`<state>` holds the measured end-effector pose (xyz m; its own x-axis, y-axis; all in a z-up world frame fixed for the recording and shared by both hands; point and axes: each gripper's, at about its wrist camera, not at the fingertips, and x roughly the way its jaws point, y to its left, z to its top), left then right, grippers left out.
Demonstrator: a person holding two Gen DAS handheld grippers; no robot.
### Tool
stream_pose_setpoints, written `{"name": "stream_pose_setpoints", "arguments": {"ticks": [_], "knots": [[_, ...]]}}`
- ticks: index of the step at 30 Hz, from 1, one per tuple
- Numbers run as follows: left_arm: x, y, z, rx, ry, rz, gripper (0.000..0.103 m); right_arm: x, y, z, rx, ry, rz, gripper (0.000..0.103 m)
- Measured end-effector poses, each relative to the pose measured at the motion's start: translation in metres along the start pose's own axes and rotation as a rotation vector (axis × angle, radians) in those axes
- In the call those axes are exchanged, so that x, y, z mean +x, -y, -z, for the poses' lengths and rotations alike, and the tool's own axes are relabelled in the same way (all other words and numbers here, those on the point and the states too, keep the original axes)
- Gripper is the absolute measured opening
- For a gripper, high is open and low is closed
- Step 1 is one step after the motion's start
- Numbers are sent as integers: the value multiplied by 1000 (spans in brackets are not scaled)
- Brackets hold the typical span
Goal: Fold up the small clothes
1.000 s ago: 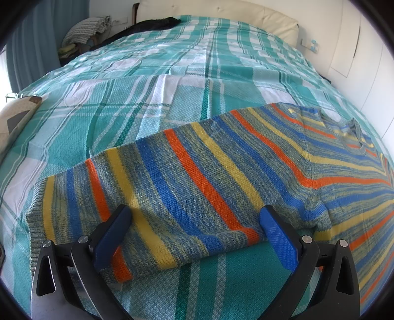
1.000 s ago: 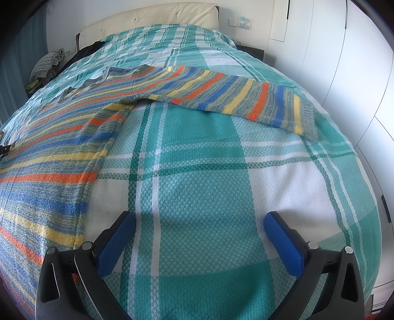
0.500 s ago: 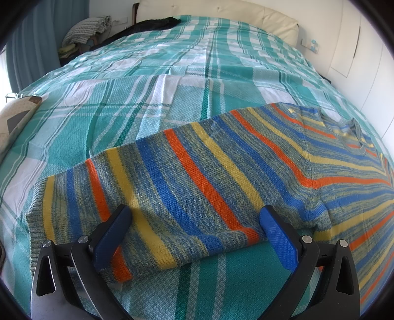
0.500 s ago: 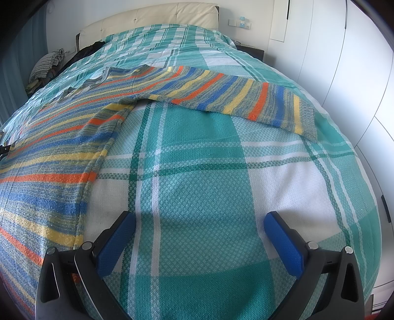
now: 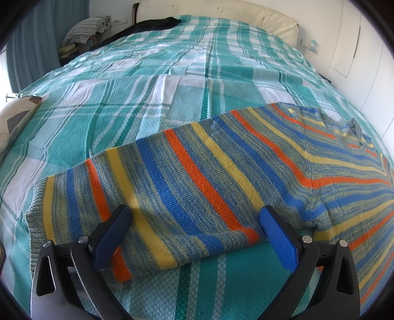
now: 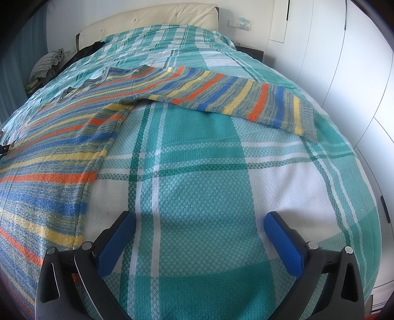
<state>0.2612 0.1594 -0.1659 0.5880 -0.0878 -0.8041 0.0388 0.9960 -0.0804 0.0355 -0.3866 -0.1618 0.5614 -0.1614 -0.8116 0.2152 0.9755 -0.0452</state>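
A knitted sweater (image 5: 221,172) striped in blue, orange, yellow and grey lies flat on the bed, sleeves spread out. In the left wrist view its left sleeve runs across the foreground, cuff (image 5: 39,211) at the left. My left gripper (image 5: 194,229) is open just above the sleeve's near edge, its blue pads straddling the sleeve without holding it. In the right wrist view the sweater body (image 6: 49,157) lies at the left and the other sleeve (image 6: 234,98) stretches to the right. My right gripper (image 6: 199,236) is open over bare bedspread, right of the sweater's hem side.
The bed is covered by a teal, white and green plaid bedspread (image 6: 209,172). A cream headboard (image 5: 221,14) stands at the far end. Dark clothing (image 5: 147,24) and a folded pile (image 5: 86,32) sit far left. White wardrobe doors (image 6: 344,61) line the right.
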Motion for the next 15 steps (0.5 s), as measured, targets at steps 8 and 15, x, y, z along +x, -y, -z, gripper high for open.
{"name": "stream_pose_setpoints", "arguments": {"ticks": [8,15], "knots": [[0,0,0,0,0,0,103,2,0,-1,1,3,5,103],[0,0,0,0,0,0,103,2,-1,0,5,12,2,103]]}}
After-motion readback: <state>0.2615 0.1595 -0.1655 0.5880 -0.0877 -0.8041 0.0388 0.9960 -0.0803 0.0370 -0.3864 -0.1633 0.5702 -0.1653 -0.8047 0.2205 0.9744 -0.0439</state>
